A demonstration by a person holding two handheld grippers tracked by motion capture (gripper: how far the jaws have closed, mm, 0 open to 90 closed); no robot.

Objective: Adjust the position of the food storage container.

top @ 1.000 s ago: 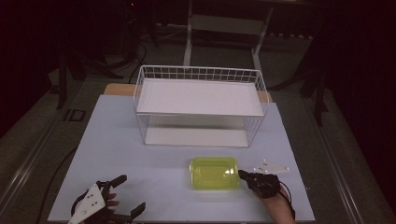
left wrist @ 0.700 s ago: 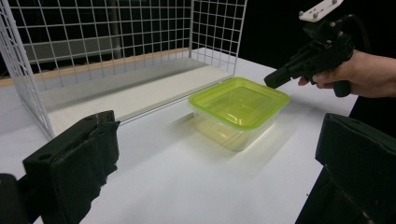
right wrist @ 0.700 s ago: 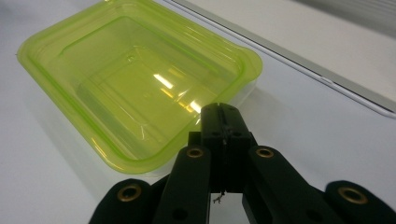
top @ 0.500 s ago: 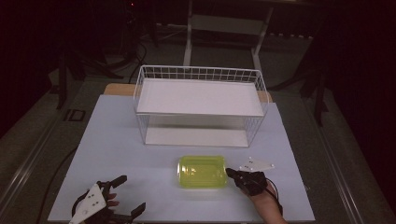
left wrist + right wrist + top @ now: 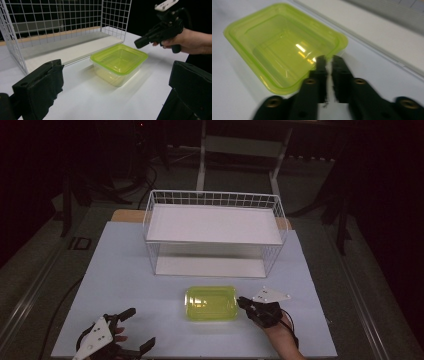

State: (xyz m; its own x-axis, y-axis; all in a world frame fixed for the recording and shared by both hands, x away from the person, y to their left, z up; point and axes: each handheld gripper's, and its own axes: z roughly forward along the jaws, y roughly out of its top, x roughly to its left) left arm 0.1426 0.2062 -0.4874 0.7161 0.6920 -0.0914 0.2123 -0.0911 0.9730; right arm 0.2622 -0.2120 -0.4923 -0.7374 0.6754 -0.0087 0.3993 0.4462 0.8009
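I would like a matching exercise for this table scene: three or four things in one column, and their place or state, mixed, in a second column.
1. yellow-green container
2. wire basket
3. left gripper
4. right gripper

a. jaws wide apart, near table edge
b. far side of the table
c. beside the container, jaws nearly together
d. middle of the table

Pairs: 1-d, 2-b, 3-a, 4-c

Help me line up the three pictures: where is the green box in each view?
High view: the green box lies on the table at lower centre, in front of the wire basket.
Left gripper view: the box sits mid-frame, right of the basket.
Right gripper view: the box is at upper left, ahead of the jaws.
Shared landmark: the basket's white base board behind the box.
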